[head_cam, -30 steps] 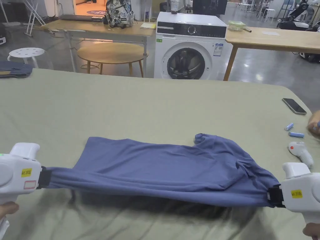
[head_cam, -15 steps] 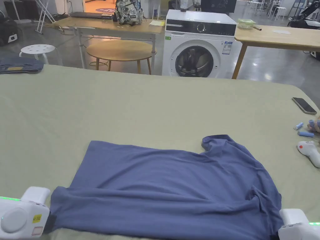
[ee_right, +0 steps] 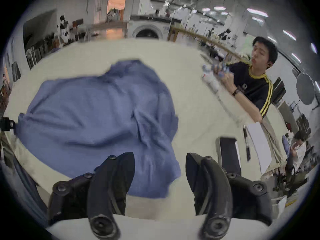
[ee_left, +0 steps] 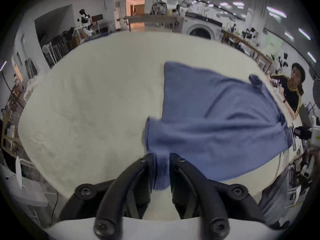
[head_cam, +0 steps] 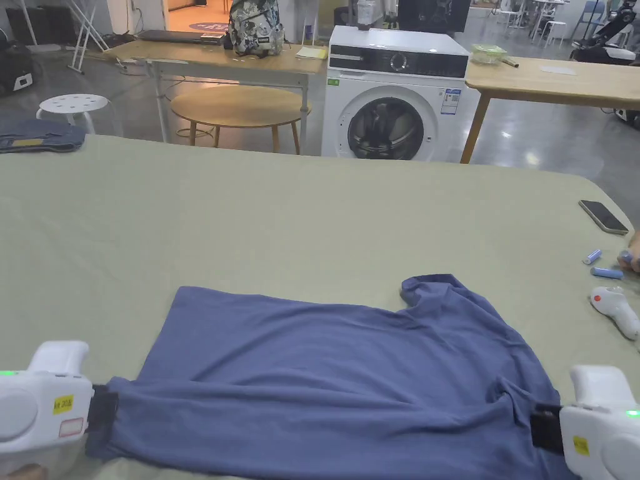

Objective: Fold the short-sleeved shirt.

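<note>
Blue short-sleeved shirt lies lengthwise between both claws: left claw pinches the hem corner, right claw looks released, though it's blurry.

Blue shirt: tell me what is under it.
The blue shirt lies on the green table cover, which shows all round it. Its near edge is clamped in the left gripper; the right gripper is open. Whatever is beneath the cloth itself is covered.
</note>
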Motion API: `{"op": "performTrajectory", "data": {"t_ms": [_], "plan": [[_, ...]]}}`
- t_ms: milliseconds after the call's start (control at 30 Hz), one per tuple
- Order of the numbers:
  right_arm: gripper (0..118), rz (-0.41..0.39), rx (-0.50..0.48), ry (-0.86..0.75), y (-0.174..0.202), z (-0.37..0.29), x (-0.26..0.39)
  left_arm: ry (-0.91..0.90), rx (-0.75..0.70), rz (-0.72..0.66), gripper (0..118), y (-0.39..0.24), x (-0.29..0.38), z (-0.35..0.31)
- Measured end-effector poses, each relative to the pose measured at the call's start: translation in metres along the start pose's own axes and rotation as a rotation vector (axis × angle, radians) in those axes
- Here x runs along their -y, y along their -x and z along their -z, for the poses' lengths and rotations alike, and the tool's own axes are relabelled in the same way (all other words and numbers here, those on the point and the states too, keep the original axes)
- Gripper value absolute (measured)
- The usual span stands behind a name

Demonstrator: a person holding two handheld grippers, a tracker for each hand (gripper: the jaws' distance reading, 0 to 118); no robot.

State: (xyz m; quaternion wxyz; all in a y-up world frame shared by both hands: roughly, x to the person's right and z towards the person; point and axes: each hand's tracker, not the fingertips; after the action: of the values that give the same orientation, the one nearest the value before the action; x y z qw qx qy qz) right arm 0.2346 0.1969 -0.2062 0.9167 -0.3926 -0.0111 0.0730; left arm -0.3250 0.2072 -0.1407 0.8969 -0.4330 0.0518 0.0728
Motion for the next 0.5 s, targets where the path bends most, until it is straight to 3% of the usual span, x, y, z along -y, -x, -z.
{"op": "performTrajectory", "data": {"t_ms": [233, 300, 333, 367, 400, 467, 500], "plan": [[63, 0.063, -0.092, -0.336, 0.052, -0.027, -0.028, -0.331, -0.013, 0.04, 18, -0.037, -0.018, -0.026], [49, 0.069, -0.1, -0.417, 0.07, -0.031, -0.032, -0.418, -0.042, 0.066, 18, -0.05, -0.02, -0.032], [27, 0.072, -0.106, -0.444, 0.076, -0.033, -0.033, -0.452, -0.047, 0.071, 18, -0.054, -0.02, -0.035], [15, 0.074, -0.112, -0.48, 0.084, -0.035, -0.034, -0.492, -0.046, 0.075, 18, -0.059, -0.021, -0.039], [13, 0.07, -0.114, -0.504, 0.092, -0.039, -0.037, -0.53, -0.057, 0.081, 17, -0.065, -0.021, -0.042], [10, 0.064, -0.128, -0.533, 0.103, -0.042, -0.039, -0.583, -0.098, 0.094, 0, -0.066, -0.024, -0.038], [3, 0.065, -0.128, -0.538, 0.108, -0.042, -0.04, -0.608, -0.12, 0.096, 0, -0.07, -0.024, -0.039]]}}
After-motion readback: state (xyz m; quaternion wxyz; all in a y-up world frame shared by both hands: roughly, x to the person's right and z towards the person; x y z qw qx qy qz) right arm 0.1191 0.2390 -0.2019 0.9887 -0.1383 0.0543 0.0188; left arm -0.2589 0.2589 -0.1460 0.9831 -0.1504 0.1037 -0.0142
